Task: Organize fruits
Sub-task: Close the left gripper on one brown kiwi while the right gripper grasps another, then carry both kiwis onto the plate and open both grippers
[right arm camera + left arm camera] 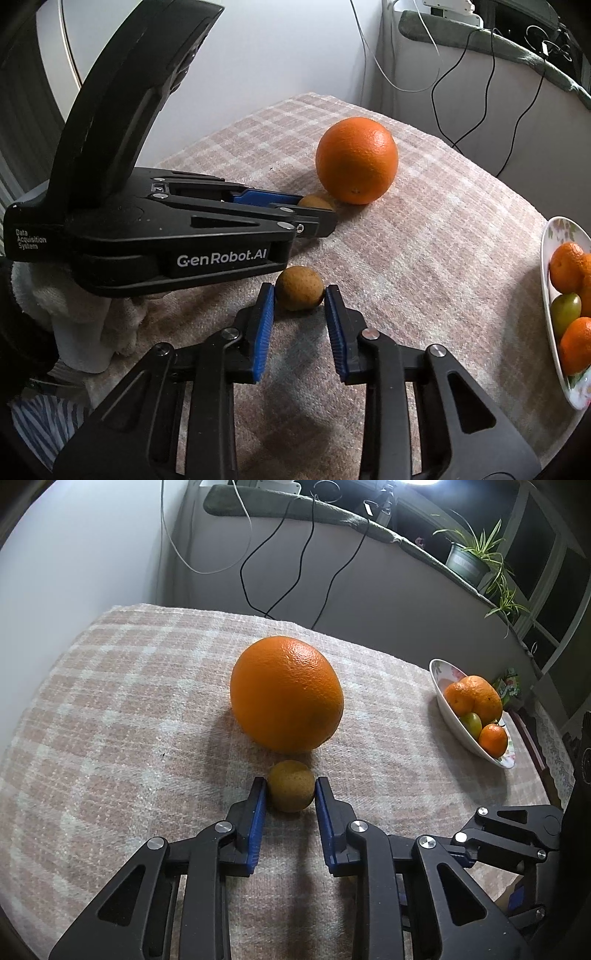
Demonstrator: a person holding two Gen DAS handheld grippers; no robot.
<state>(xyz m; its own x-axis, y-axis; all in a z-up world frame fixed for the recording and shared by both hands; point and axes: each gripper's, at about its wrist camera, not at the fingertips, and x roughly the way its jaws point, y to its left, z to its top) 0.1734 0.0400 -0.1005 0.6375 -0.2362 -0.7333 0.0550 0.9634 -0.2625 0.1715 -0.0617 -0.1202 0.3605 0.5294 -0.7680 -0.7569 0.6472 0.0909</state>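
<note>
left tool (290, 788) pinches a small brown fruit (290, 791) just in front of the big orange (286, 694). right tool (299, 295) pinches a second brown fruit (300, 288) nearer than the orange. risk: round fruit squirts out on lifting; bowl (546, 258) lies well right of the orange.

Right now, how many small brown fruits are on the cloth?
2. One brown fruit is clamped in the left gripper by the big orange; the second brown fruit is clamped in the right gripper. Others could hide in the bowl.
</note>
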